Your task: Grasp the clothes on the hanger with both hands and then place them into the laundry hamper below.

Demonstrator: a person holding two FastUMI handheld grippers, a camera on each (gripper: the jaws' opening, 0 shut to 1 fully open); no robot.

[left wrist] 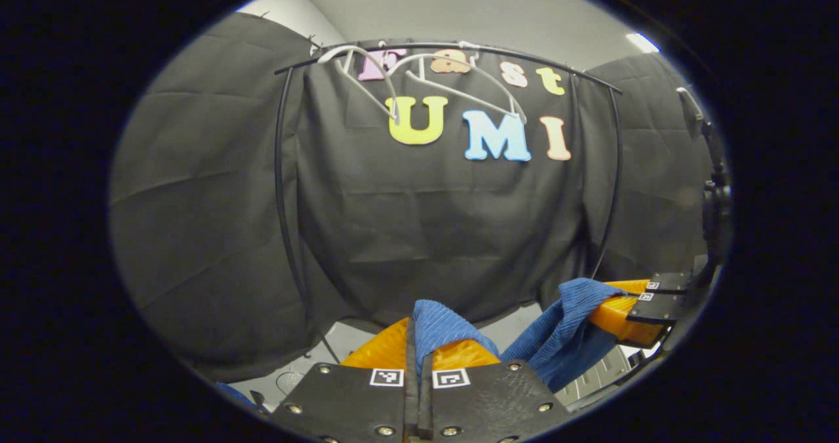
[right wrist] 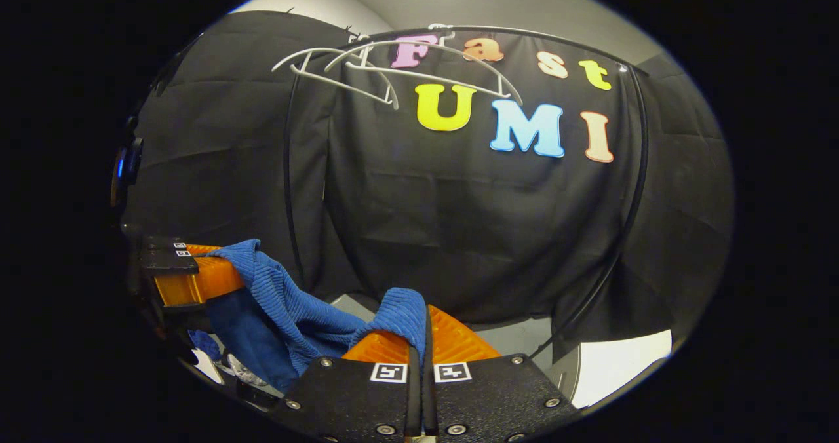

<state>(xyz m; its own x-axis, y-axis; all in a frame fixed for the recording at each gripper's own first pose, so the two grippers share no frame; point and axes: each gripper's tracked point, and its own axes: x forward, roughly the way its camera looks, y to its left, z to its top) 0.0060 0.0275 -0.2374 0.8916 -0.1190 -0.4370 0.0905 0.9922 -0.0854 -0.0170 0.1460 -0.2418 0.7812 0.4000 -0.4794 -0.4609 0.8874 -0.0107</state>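
Observation:
A blue ribbed garment (left wrist: pixel 557 338) is off the hangers and stretches between my two grippers. My left gripper (left wrist: pixel 419 345) is shut on one bunched corner of it at the bottom of the left gripper view; the right gripper (left wrist: pixel 623 305) holds the other end at the right. In the right gripper view my right gripper (right wrist: pixel 423 338) is shut on a blue fold (right wrist: pixel 400 315), and the cloth sags leftward to the left gripper (right wrist: pixel 216 266). Bare white hangers (left wrist: pixel 419 79) hang on the black rail (left wrist: pixel 524 53) above. I cannot make out the hamper.
The black arched rack frame (right wrist: pixel 632 200) stands before the booth's cloth wall. Pale floor (right wrist: pixel 616 364) shows at lower right in the right gripper view. A slatted pale surface (left wrist: pixel 600 367) lies under the garment in the left gripper view.

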